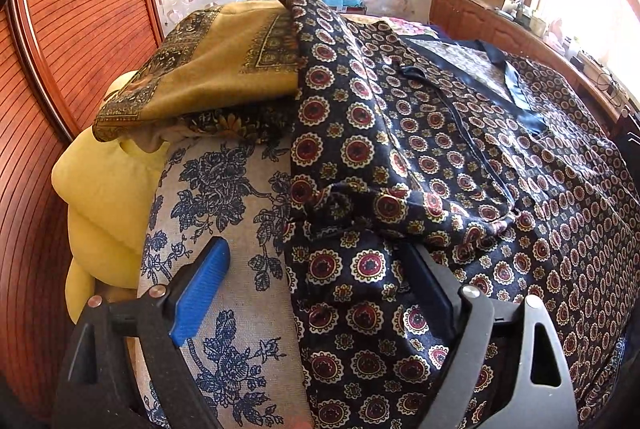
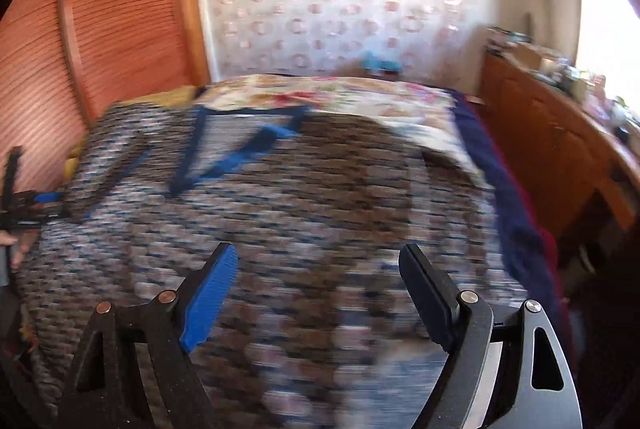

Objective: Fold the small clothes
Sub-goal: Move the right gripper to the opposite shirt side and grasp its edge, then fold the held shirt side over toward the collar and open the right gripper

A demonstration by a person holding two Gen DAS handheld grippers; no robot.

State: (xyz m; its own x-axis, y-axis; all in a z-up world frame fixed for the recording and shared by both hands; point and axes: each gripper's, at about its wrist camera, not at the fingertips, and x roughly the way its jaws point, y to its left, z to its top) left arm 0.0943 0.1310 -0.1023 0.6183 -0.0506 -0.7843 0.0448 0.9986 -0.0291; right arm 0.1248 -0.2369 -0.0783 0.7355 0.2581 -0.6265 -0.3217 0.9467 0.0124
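Observation:
A dark navy garment with a red-and-cream medallion print (image 1: 460,165) lies spread on the bed, its left sleeve folded in over the body. My left gripper (image 1: 316,261) is open and low over the garment's left edge, the fabric lying between its fingers, not gripped. In the right wrist view the same garment (image 2: 280,209) is motion-blurred, with its navy collar trim (image 2: 248,149) at the far side. My right gripper (image 2: 320,265) is open and empty above the garment's near part. The left gripper (image 2: 44,199) shows at the garment's left edge.
A blue floral bedsheet (image 1: 224,229) lies under the garment. Folded yellow patterned cloths (image 1: 208,69) are stacked at the far left, over a yellow pillow (image 1: 100,197). A wooden slatted wardrobe (image 1: 60,29) stands left. A cluttered wooden dresser (image 2: 560,133) stands right.

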